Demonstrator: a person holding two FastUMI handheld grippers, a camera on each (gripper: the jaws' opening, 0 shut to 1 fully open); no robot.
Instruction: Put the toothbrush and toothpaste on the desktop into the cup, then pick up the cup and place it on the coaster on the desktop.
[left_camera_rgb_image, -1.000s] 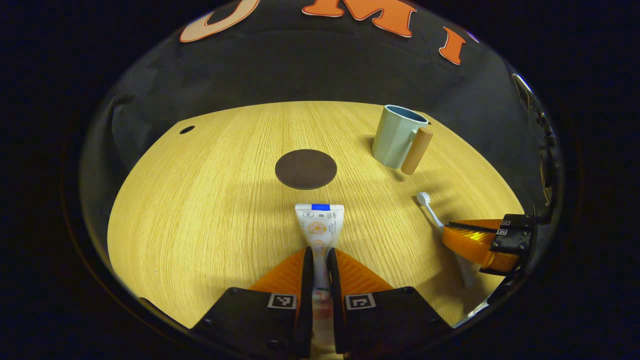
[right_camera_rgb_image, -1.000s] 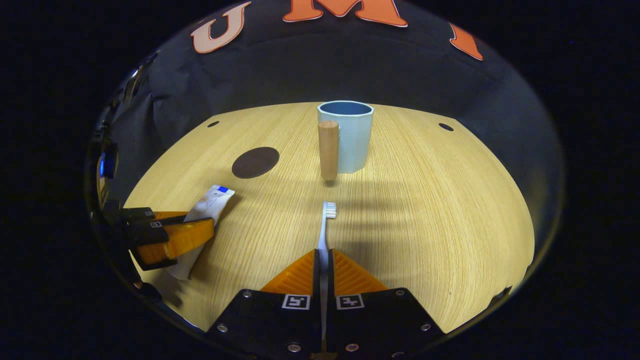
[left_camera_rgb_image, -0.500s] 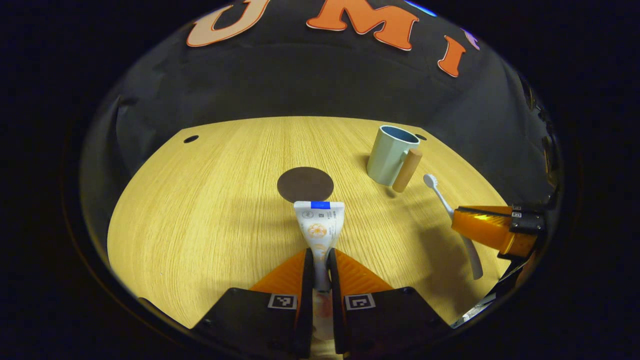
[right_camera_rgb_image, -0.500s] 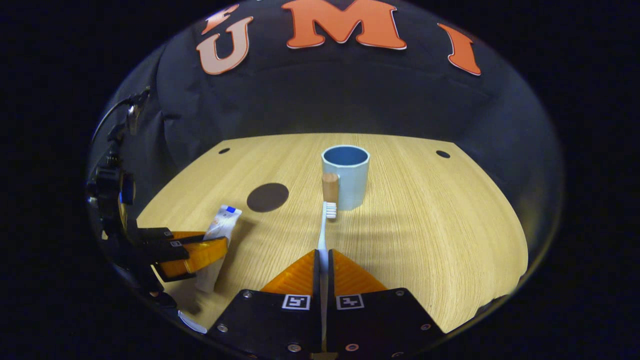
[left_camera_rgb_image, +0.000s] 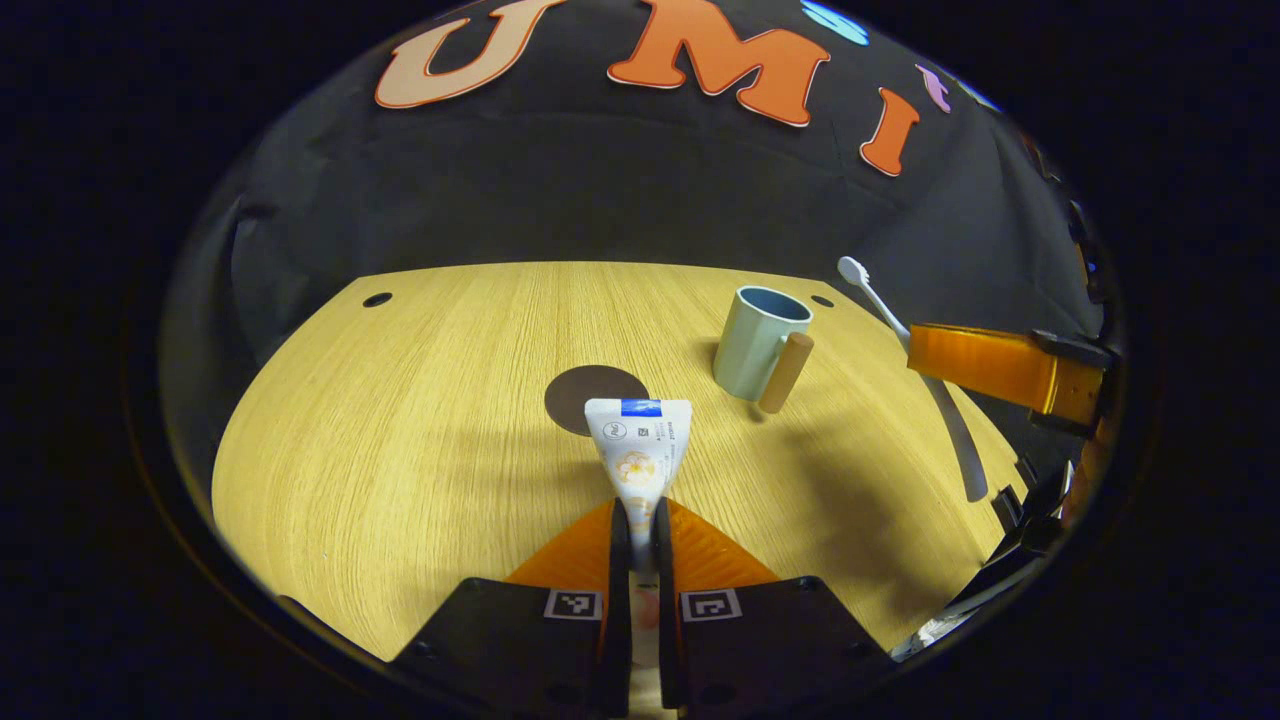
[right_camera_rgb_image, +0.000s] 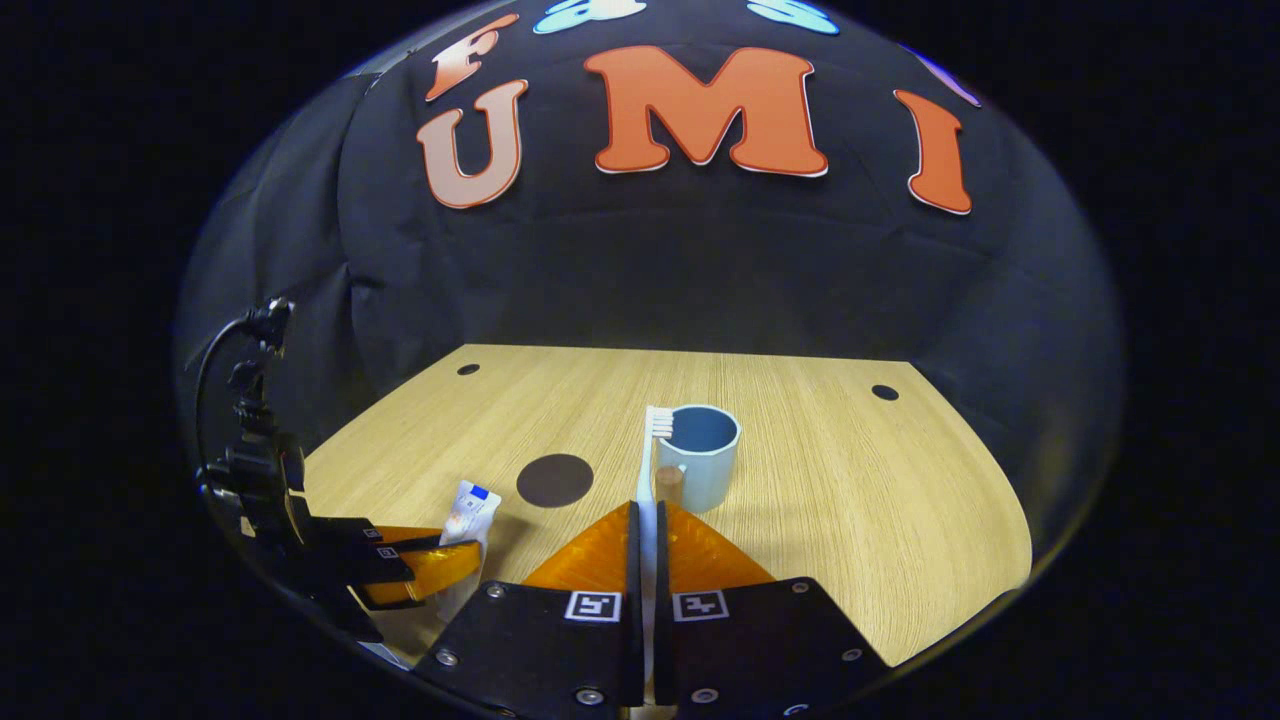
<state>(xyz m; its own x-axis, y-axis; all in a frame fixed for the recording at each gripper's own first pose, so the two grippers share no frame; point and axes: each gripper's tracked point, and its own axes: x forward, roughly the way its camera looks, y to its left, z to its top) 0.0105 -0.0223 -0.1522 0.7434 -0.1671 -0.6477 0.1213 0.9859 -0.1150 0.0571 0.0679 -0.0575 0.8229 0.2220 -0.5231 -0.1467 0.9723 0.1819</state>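
You have lifted both tools clear of the pale wood-grain desktop (right_camera_rgb_image: 850, 520) in the last second — a moment ago the white toothbrush and the tube were low over the board, and now each hangs well above it. Your right gripper (right_camera_rgb_image: 645, 545) is clamped on the handle of the slim white toothbrush (right_camera_rgb_image: 650, 470), its bristle head (right_camera_rgb_image: 661, 422) pointing forward and lined up, from the right gripper view, just beside the near rim of the pale blue faceted cup with the wooden peg handle (right_camera_rgb_image: 700, 460). Your left gripper (left_camera_rgb_image: 638, 545) is pinched narrow on the lower part of the white toothpaste tube with the blue crimped end (left_camera_rgb_image: 638, 450), which stands up in front of the dark round coaster (left_camera_rgb_image: 585, 390).

By my reading, the pick-up step is finished for both items and you are carrying them towards the cup; nothing is in it yet, and the cup stands well apart from the coaster, to its right in the left gripper view.

What you cannot judge from here: the real gap between brush head and cup rim (the overlap in the right gripper view could be mere line of sight — the left gripper view shows the brush (left_camera_rgb_image: 900, 340) raised high, beyond and to the side of the cup (left_camera_rgb_image: 755, 340)). The tube's cap end is hidden between your left fingers, and the brush's tail is buried between the right ones.
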